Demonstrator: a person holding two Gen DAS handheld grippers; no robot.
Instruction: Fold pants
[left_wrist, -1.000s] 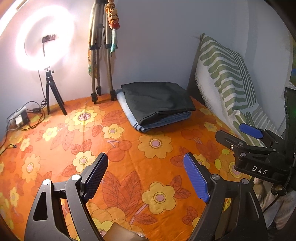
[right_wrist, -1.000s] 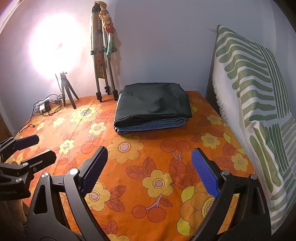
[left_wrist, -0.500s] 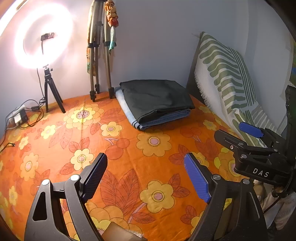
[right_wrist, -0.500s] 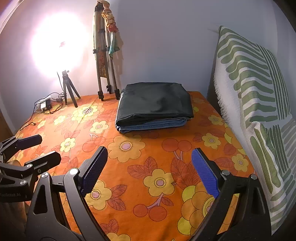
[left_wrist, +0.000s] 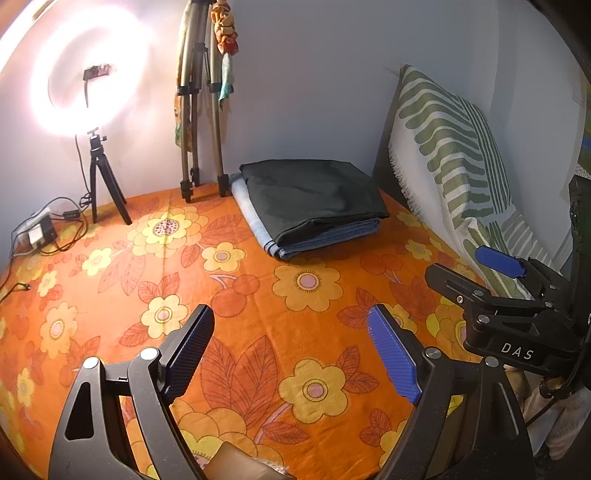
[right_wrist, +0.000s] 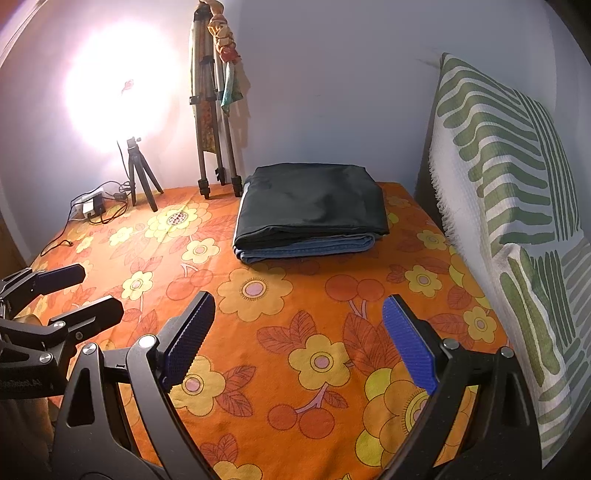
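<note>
Both grippers (left_wrist: 291, 347) (right_wrist: 299, 339) unmoved, still open.

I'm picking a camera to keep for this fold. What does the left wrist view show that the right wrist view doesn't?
Only the left wrist view: the ring light as a clear ring, and the right gripper from the side.
Only the right wrist view: the left gripper from the side.
Both: the dark pants folded atop blue jeans, the orange floral sheet, a tripod, and a striped pillow.

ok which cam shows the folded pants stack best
The right wrist view: the dark pants lie nearly centred, their folded front edge and the blue denim pair beneath showing plainly. The left wrist view shows the same stack at an angle, with more of the denim's left side.
</note>
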